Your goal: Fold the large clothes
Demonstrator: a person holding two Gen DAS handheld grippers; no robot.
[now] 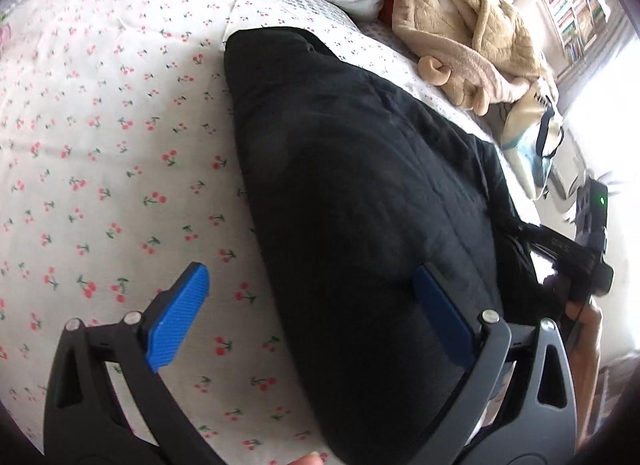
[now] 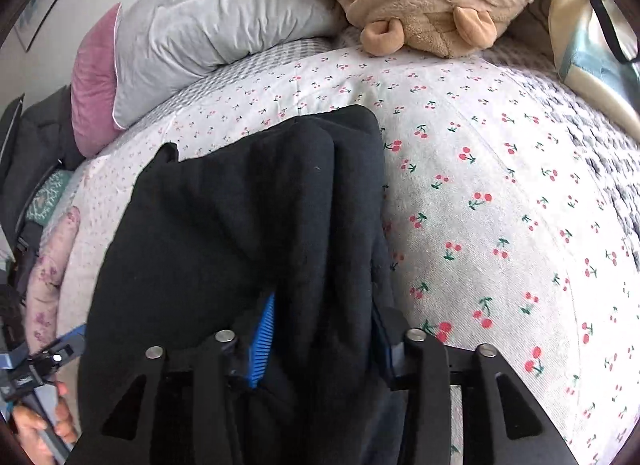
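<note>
A large black garment (image 1: 360, 193) lies in a long folded strip on the cherry-print bedspread (image 1: 100, 125). My left gripper (image 1: 308, 317) is open wide over the garment's left edge; one blue pad (image 1: 180, 317) hangs over the bedspread, the other (image 1: 440, 317) over the black cloth. In the right wrist view the black garment (image 2: 248, 217) bunches up between my right gripper's (image 2: 320, 329) fingers, which are shut on a thick fold of it. One blue pad (image 2: 264, 341) shows; cloth covers the other.
A grey pillow (image 2: 208, 29) and a pink cushion (image 2: 96, 85) lie at the head of the bed. A beige plush robe (image 1: 472, 33) and a bag (image 1: 532, 141) sit at the far side. The bed edge runs on the right in the left wrist view.
</note>
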